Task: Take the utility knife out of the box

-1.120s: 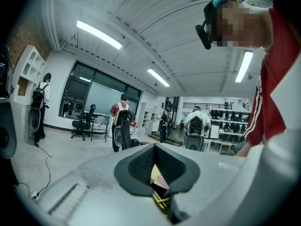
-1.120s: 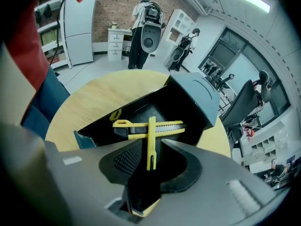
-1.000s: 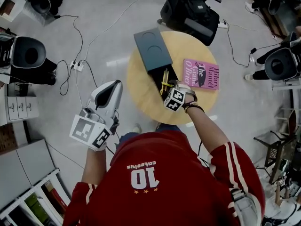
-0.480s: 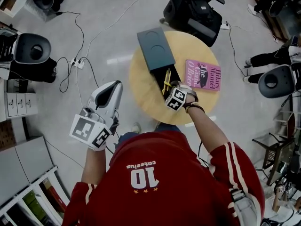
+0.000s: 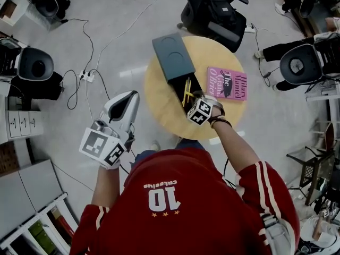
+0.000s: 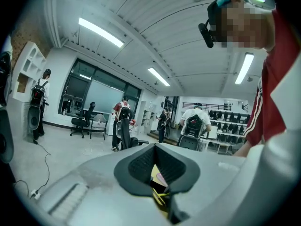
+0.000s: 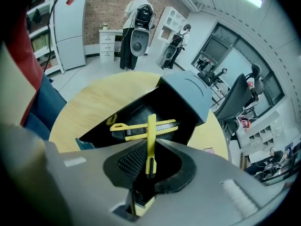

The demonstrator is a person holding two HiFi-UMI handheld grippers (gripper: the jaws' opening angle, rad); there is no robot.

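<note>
A black open box [image 5: 192, 82] lies on the round wooden table [image 5: 159, 102], its grey sleeve [image 5: 172, 56] pushed toward the far end. In the right gripper view a slim yellow utility knife [image 7: 151, 135] stands between the pads of my right gripper [image 7: 149, 166], whose jaws have just been closing and now pinch it. A second yellow-and-black knife [image 7: 134, 129] lies across the box floor [image 7: 141, 108] behind it. In the head view my right gripper [image 5: 192, 101] sits at the box's near end. My left gripper [image 5: 129, 96] is shut and empty, held off the table to the left.
A pink book [image 5: 227, 83] lies on the table right of the box. A black office chair [image 5: 215, 9] stands beyond the table, and cables with a power strip [image 5: 86, 74] run over the floor at left. Several people stand far off in the room.
The right gripper has shifted only slightly at the box's near end. The left gripper has not moved. An office chair at the right edge has rolled upward in the view.
</note>
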